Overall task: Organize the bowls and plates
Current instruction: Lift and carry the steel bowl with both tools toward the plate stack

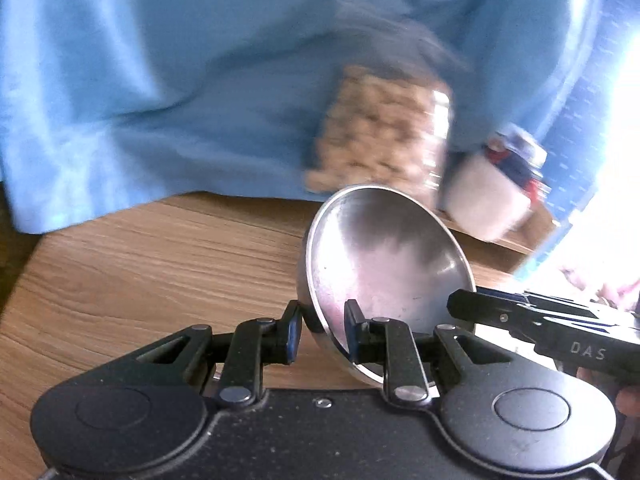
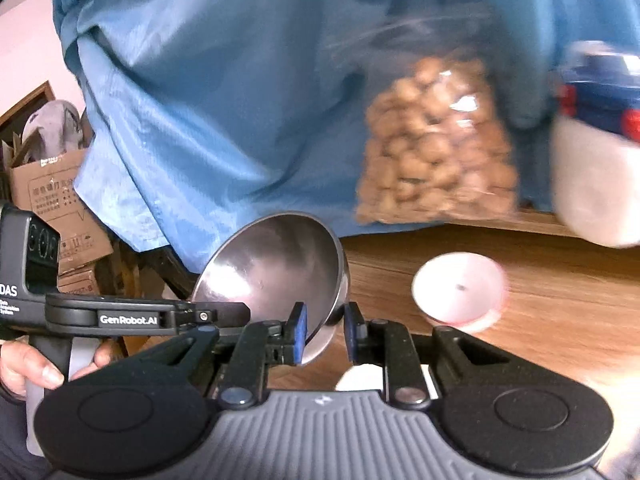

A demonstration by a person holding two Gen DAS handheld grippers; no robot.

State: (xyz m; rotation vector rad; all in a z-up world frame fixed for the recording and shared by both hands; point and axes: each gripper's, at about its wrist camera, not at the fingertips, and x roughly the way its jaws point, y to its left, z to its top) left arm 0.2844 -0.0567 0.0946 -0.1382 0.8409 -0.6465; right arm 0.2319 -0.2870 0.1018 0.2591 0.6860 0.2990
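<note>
A steel bowl (image 1: pixel 384 264) is held tilted above the wooden table (image 1: pixel 140 272), its hollow facing me. My left gripper (image 1: pixel 323 332) is shut on its lower rim. In the right wrist view the same steel bowl (image 2: pixel 276 276) sits between the fingers of my right gripper (image 2: pixel 326 332), which is shut on its rim from the other side. The left gripper's body (image 2: pixel 132 316) shows at the left of that view, and the right gripper's body (image 1: pixel 560 328) at the right of the left wrist view. A small white bowl (image 2: pixel 460 292) stands on the table to the right.
A blue cloth (image 2: pixel 240 100) hangs behind the table. A clear bag of nuts (image 2: pixel 436 144) and a white jar with a blue lid (image 2: pixel 600 152) stand at the back. Cardboard boxes (image 2: pixel 52 200) are beyond the table's left edge.
</note>
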